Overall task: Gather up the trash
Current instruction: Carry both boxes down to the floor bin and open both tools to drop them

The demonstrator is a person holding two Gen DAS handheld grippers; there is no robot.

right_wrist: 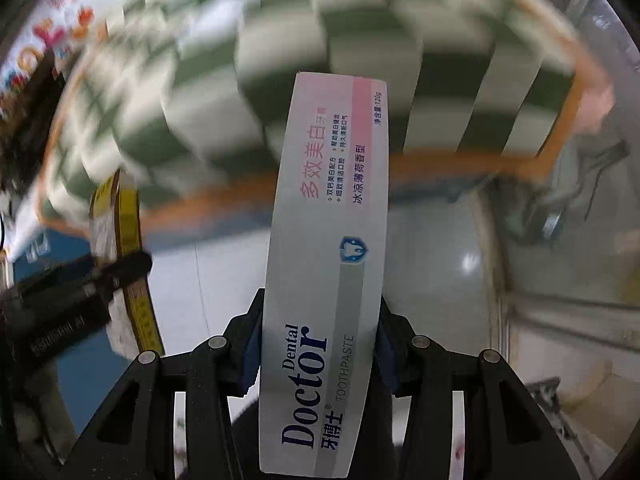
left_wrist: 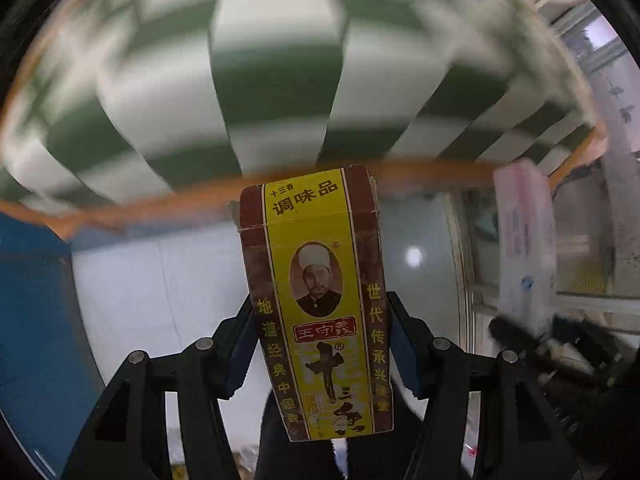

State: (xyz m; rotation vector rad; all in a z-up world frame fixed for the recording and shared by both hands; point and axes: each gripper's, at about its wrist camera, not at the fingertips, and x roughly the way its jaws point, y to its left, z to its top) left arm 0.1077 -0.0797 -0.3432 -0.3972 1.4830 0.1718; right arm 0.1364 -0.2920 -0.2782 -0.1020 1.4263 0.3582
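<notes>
My left gripper [left_wrist: 320,340] is shut on a yellow and brown spice box [left_wrist: 316,300] with a man's portrait on it, held upright in the air. My right gripper [right_wrist: 318,344] is shut on a long white and pink toothpaste box [right_wrist: 328,264] marked "Dental Doctor". The toothpaste box also shows at the right of the left wrist view [left_wrist: 528,248]. The spice box [right_wrist: 128,240] and the left gripper [right_wrist: 72,300] show at the left of the right wrist view. Both boxes are off the table.
A green and white checked cloth with an orange border [left_wrist: 276,80] covers the table ahead, blurred; it also shows in the right wrist view [right_wrist: 280,60]. A pale tiled floor [right_wrist: 432,280] lies below. A blue surface [left_wrist: 36,300] is at the left.
</notes>
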